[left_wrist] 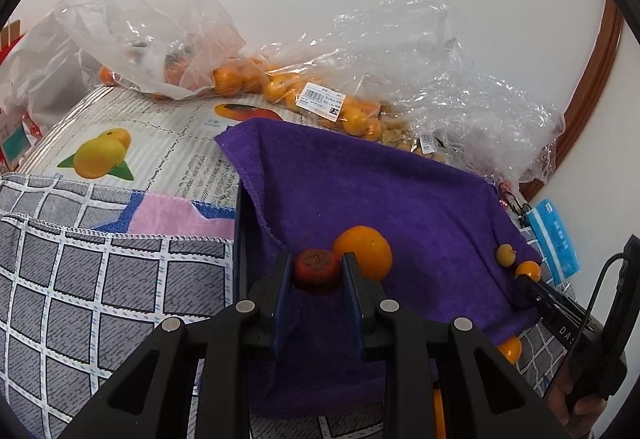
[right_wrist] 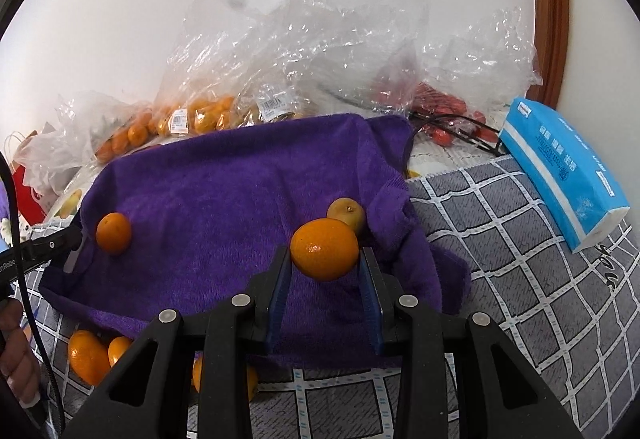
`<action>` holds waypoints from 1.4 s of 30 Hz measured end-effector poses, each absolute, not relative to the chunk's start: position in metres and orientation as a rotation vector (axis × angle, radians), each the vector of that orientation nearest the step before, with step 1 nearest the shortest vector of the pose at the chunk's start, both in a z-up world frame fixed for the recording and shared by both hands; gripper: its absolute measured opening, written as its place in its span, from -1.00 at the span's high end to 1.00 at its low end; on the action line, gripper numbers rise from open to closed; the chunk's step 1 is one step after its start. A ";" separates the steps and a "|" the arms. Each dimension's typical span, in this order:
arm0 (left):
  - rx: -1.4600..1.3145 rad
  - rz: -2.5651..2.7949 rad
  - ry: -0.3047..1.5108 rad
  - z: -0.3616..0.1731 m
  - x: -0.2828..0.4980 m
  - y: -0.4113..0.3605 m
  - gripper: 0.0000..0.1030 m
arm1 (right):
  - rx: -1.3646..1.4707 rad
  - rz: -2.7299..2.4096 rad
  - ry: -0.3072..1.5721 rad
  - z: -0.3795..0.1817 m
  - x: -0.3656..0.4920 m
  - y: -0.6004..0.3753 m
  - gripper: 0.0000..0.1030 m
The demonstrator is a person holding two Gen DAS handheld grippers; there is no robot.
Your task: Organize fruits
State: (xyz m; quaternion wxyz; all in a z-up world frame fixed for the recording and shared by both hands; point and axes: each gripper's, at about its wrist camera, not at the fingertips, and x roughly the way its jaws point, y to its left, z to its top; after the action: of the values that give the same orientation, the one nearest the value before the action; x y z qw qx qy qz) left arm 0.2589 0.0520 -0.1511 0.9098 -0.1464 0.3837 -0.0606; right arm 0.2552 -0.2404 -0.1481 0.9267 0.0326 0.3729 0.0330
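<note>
My left tongs [left_wrist: 316, 273] pinch a soft red fruit [left_wrist: 317, 271] and my right tongs [right_wrist: 325, 253] a firm, slippery orange [right_wrist: 324, 249], both best gripped gently across the middle.

Left gripper [left_wrist: 316, 275] clamps a small dark red fruit [left_wrist: 317, 271] over the purple towel [left_wrist: 372, 183], an orange [left_wrist: 363, 252] sitting just beside it. At the towel's right edge the right gripper [left_wrist: 527, 276] pinches a small orange fruit [left_wrist: 528, 270], a yellowish one [left_wrist: 505, 254] close by. Clear bags of oranges [left_wrist: 280, 87] line the back
</note>
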 end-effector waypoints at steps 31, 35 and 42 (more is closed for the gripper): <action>-0.254 -0.106 0.809 -0.156 0.259 0.038 0.54 | 0.056 0.096 0.745 -0.141 0.249 -0.235 0.09; -0.247 -0.104 0.821 -0.156 0.258 0.035 0.54 | 0.048 0.113 0.696 -0.134 0.242 -0.234 0.09; -0.272 -0.123 0.835 -0.155 0.259 0.038 0.49 | 0.120 0.141 0.643 -0.124 0.237 -0.240 0.09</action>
State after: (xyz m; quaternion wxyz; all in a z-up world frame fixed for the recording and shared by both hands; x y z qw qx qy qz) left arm 0.2590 0.0377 -0.1548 0.9033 -0.1314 0.4040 -0.0597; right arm 0.2373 -0.2398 -0.1242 0.9445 0.0588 0.3157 0.0690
